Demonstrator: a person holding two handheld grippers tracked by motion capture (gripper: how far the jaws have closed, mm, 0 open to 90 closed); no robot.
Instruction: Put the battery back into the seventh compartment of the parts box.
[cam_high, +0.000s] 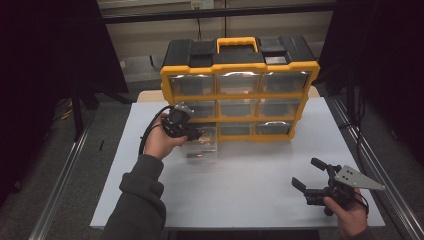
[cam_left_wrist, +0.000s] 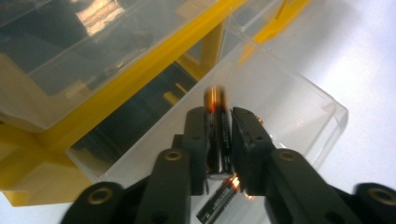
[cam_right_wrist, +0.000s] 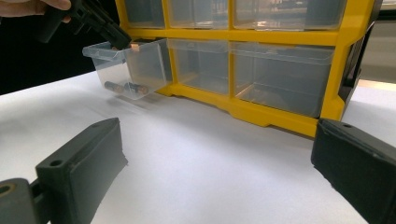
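My left gripper (cam_high: 200, 134) hangs over a clear drawer (cam_high: 201, 150) pulled out of the bottom left slot of a yellow and black organizer (cam_high: 239, 67). In the left gripper view a black and copper battery (cam_left_wrist: 217, 135) stands upright between the jaws of my left gripper (cam_left_wrist: 219, 114). Its top is blurred and the pads look just off it. Another battery (cam_left_wrist: 219, 205) lies in the drawer (cam_left_wrist: 299, 88) below. The right gripper view shows the left gripper (cam_right_wrist: 122, 41) at the drawer's (cam_right_wrist: 140, 65) rim and two batteries (cam_right_wrist: 126, 87) on its floor. My right gripper (cam_high: 305, 172) rests open and empty at the table's near right.
The organizer (cam_right_wrist: 261, 116) stands at the back of the white table (cam_high: 250, 190), with its other clear drawers pushed in. Metal rails run along both sides of the table. My right gripper (cam_right_wrist: 217, 126) points at the organizer across bare tabletop.
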